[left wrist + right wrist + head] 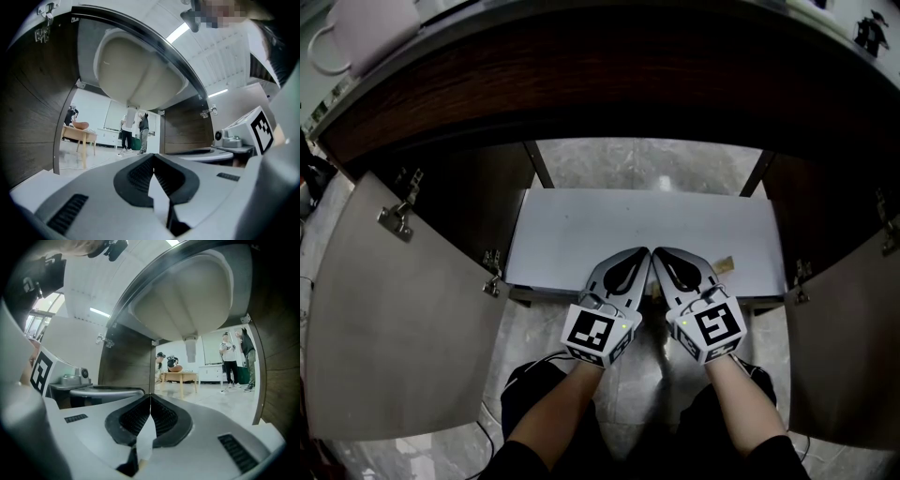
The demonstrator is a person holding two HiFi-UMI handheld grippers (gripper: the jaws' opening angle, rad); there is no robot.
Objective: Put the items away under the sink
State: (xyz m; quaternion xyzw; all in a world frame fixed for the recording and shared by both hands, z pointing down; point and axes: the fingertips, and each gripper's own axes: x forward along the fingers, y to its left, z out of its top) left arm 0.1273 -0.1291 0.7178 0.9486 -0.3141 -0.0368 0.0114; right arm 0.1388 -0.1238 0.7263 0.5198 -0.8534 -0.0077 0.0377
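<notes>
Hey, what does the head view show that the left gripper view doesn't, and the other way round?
Only the head view: the open cabinet doors, the grey cabinet floor, the person's forearms and a mug up on the counter.
Only the left gripper view: the underside of the sink basin, plus people standing and a wooden table in the room beyond.
Both: the left gripper, fingers shut with nothing between them, and the right gripper close beside it.

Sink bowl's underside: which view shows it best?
The right gripper view: the pale bowl and drain stub show largest. The left gripper view shows them too, smaller. The head view shows only the counter above.
</notes>
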